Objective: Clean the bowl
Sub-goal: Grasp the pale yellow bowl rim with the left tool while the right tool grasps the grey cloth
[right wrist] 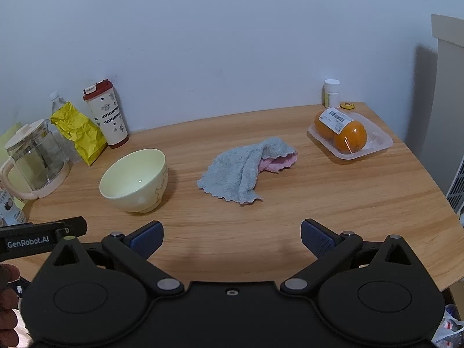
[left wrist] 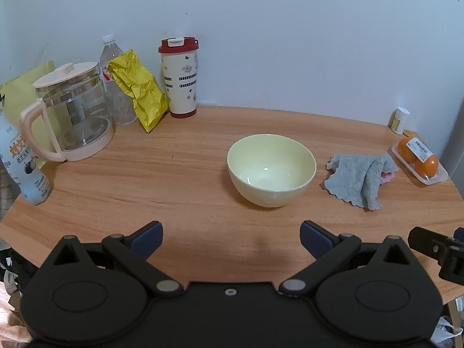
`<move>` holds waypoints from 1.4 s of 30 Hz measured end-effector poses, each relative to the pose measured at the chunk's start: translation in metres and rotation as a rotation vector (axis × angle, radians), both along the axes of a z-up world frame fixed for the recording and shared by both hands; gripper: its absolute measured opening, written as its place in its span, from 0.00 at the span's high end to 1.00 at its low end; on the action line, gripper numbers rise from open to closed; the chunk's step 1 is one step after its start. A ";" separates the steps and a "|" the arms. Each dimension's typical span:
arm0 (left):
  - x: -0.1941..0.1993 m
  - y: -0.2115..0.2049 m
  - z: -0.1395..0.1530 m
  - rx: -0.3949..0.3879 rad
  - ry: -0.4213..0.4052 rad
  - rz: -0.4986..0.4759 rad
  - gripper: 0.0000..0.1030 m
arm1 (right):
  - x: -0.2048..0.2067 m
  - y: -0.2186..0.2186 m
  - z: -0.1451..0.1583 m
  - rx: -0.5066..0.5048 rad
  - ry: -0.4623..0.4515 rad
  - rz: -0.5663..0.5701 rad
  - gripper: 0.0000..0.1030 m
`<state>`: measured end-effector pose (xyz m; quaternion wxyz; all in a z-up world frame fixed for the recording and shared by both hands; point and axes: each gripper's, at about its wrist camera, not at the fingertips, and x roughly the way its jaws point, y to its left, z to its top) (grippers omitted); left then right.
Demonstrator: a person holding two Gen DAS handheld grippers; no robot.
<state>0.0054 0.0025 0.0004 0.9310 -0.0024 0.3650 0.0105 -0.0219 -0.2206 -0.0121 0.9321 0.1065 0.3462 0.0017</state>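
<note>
**Bowl waits, both claws spread and empty**

Bowl (left wrist: 271,170) sits upright on the tabletop (left wrist: 179,179), mouth up, apart from everything else. Its inside looks pale and glossy, with no dirt that I can make out. The cloth (right wrist: 246,169) lies crumpled just to the right of the bowl, not touching it, grey side up with a pink underside peeking out (handy, since that puts it straight ahead of the right claw).

The left claw (left wrist: 231,239) hovers short of the bowl with its fingers spread wide and nothing between them; it faces the bowl nearly head-on, which would suit steadying it. The right claw (right wrist: 232,237) is just as wide and just as empty, aimed at the cloth. My reading is that the work has not started: the cloth would be picked up first, then wiped inside the bowl while the other claw holds the rim.

Bare wood lies between the claws and the bowl, so the approach is free. Left of the bowl, well apart, stand a kettle (left wrist: 72,113), a yellow bag (left wrist: 139,92) and a tumbler (left wrist: 181,78) along the wall. Right of the bowl, beyond the cloth, a tray of oranges (right wrist: 345,133) sits near the tabletop's edge, so a wide sweep that way risks a knock.
</note>
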 end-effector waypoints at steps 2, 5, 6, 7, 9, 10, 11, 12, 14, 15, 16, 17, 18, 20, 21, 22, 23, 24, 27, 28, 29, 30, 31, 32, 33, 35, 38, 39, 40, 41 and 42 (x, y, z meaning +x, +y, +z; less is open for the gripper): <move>0.002 0.002 -0.001 -0.011 0.006 -0.003 0.00 | 0.001 0.000 -0.001 0.001 0.000 0.001 0.00; 0.008 0.004 -0.003 -0.010 0.007 -0.010 0.00 | 0.003 0.000 -0.002 0.000 0.000 0.007 0.00; 0.010 0.004 -0.003 -0.007 0.005 -0.011 0.00 | 0.003 0.000 -0.002 -0.001 0.000 0.008 0.00; 0.012 0.005 -0.004 -0.001 0.002 -0.014 0.00 | 0.004 0.000 -0.002 0.000 0.000 0.009 0.00; 0.016 0.006 -0.004 0.005 -0.011 -0.024 0.00 | 0.006 -0.001 -0.003 0.001 0.003 0.009 0.00; 0.019 0.008 -0.004 -0.016 -0.014 -0.024 0.00 | 0.007 -0.001 -0.004 0.001 0.005 0.007 0.00; 0.023 0.012 -0.004 -0.053 -0.014 -0.021 0.00 | 0.008 -0.002 -0.005 0.001 0.007 0.004 0.00; 0.025 0.016 -0.004 -0.090 -0.012 -0.021 0.00 | 0.010 -0.003 -0.006 0.000 0.005 0.000 0.00; 0.030 0.024 -0.004 -0.162 -0.008 -0.022 0.00 | 0.010 -0.001 -0.008 -0.033 -0.023 -0.006 0.00; 0.034 0.027 -0.006 -0.186 -0.007 -0.013 0.00 | 0.010 0.001 -0.008 -0.056 -0.041 -0.008 0.00; 0.036 0.028 -0.007 -0.189 -0.008 0.004 0.00 | 0.010 0.002 -0.009 -0.076 -0.056 -0.009 0.00; 0.040 0.030 -0.009 -0.193 -0.009 0.018 0.00 | 0.013 0.001 -0.008 -0.073 -0.058 -0.002 0.00; 0.045 0.031 -0.011 -0.200 -0.007 0.026 0.00 | 0.016 0.000 -0.008 -0.070 -0.060 0.005 0.00; 0.053 0.034 -0.015 -0.223 0.004 0.026 0.00 | 0.023 -0.002 -0.007 -0.064 -0.064 0.020 0.00; 0.059 0.036 -0.018 -0.246 0.016 0.017 0.00 | 0.026 -0.002 -0.007 -0.062 -0.065 0.028 0.00; 0.064 0.038 -0.019 -0.264 0.018 0.008 0.01 | 0.029 -0.003 -0.007 -0.059 -0.067 0.035 0.00; 0.068 0.040 -0.021 -0.283 0.020 0.002 0.01 | 0.032 -0.004 -0.007 -0.056 -0.069 0.043 0.00; 0.074 0.041 -0.023 -0.301 0.022 0.000 0.01 | 0.036 -0.005 -0.006 -0.053 -0.071 0.050 0.00; 0.093 0.043 -0.025 -0.313 0.054 -0.022 0.07 | 0.045 -0.008 -0.006 -0.045 -0.077 0.072 0.00; 0.100 0.043 -0.026 -0.314 0.059 -0.028 0.11 | 0.048 -0.009 -0.005 -0.042 -0.079 0.080 0.00; 0.107 0.043 -0.027 -0.315 0.070 -0.033 0.12 | 0.052 -0.010 -0.005 -0.039 -0.079 0.086 0.00; 0.117 0.043 -0.029 -0.325 0.097 -0.036 0.12 | 0.056 -0.010 -0.006 -0.040 -0.071 0.088 0.00; 0.124 0.045 -0.032 -0.352 0.119 -0.042 0.18 | 0.064 -0.013 -0.008 -0.042 -0.049 0.089 0.00; 0.128 0.046 -0.034 -0.372 0.129 -0.048 0.21 | 0.067 -0.013 -0.009 -0.034 -0.036 0.094 0.01; 0.134 0.047 -0.037 -0.395 0.146 -0.058 0.27 | 0.070 -0.014 -0.010 -0.023 -0.023 0.102 0.01; 0.142 0.048 -0.042 -0.404 0.169 -0.068 0.35 | 0.078 -0.019 -0.014 0.026 -0.009 0.131 0.01; 0.153 0.046 -0.050 -0.393 0.206 -0.073 0.44 | 0.088 -0.020 -0.021 0.023 0.011 0.157 0.03; 0.157 0.046 -0.055 -0.391 0.234 -0.071 0.48 | 0.090 -0.019 -0.023 0.020 0.013 0.166 0.04; 0.161 0.046 -0.058 -0.389 0.258 -0.069 0.51 | 0.094 -0.020 -0.025 0.021 0.016 0.177 0.04; 0.163 0.046 -0.060 -0.386 0.272 -0.071 0.53 | 0.098 -0.020 -0.028 0.021 0.019 0.187 0.06; 0.166 0.046 -0.063 -0.383 0.288 -0.077 0.58 | 0.100 -0.020 -0.029 0.021 0.019 0.189 0.07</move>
